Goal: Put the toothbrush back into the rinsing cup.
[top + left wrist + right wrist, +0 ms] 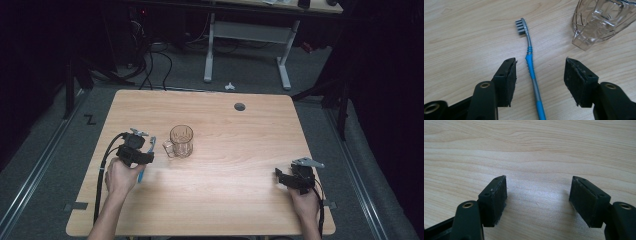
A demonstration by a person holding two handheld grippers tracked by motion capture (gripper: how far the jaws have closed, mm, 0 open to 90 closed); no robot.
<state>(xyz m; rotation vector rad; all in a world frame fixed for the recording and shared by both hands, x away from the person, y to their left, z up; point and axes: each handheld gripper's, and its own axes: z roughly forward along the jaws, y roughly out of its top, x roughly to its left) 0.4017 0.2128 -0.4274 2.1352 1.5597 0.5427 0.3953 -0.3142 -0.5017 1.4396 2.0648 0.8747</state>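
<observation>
The toothbrush (532,67) lies ungrasped on the counter (225,165) at the glass mug's (181,140) nine o'clock, straddled by the spread left tool (540,77), while the right tool (539,200) rests spread, so pickup remains.

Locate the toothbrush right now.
The toothbrush lies flat on the table, on its left side in the high view, just left of the glass mug. In the left gripper view it runs between the left gripper's open jaws, untouched.
</observation>
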